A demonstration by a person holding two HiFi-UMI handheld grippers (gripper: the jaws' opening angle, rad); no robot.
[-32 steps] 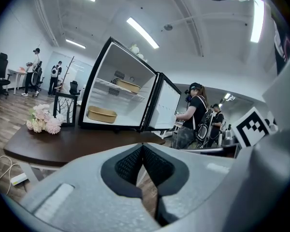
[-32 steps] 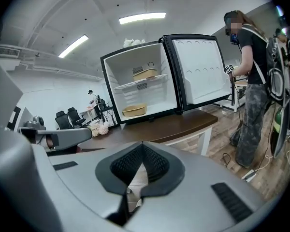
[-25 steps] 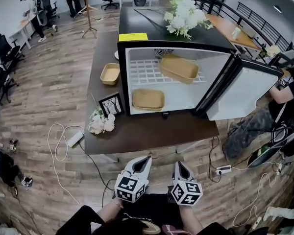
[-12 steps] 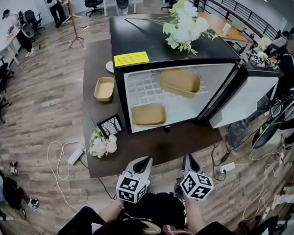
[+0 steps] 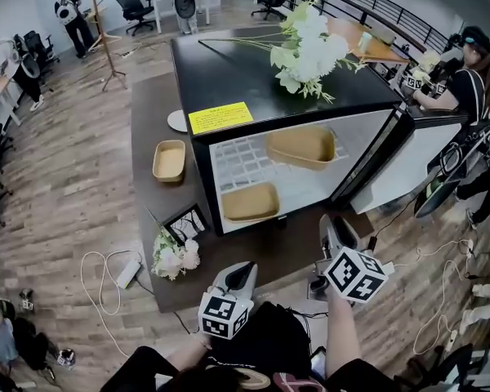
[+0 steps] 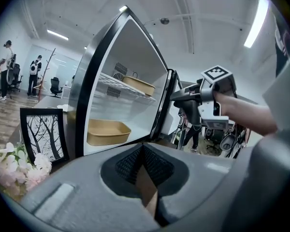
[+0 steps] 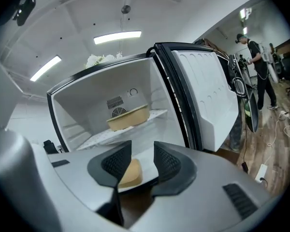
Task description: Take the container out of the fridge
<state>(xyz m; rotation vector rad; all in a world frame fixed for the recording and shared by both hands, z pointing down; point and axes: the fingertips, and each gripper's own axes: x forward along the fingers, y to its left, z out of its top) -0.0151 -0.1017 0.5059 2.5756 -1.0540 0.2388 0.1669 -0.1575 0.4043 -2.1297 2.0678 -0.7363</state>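
The right gripper (image 5: 335, 223), jaws just opening on nothing, pointed at the lower tan container (image 5: 249, 202), nearer it than the clenched left gripper (image 5: 242, 268).

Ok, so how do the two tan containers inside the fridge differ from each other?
The upper container rests on the white wire shelf, while the lower container sits on the floor of the fridge. The upper container lies toward the right side, and the lower container lies toward the left, nearer the front edge. Both are tan, rounded rectangular trays that look empty.
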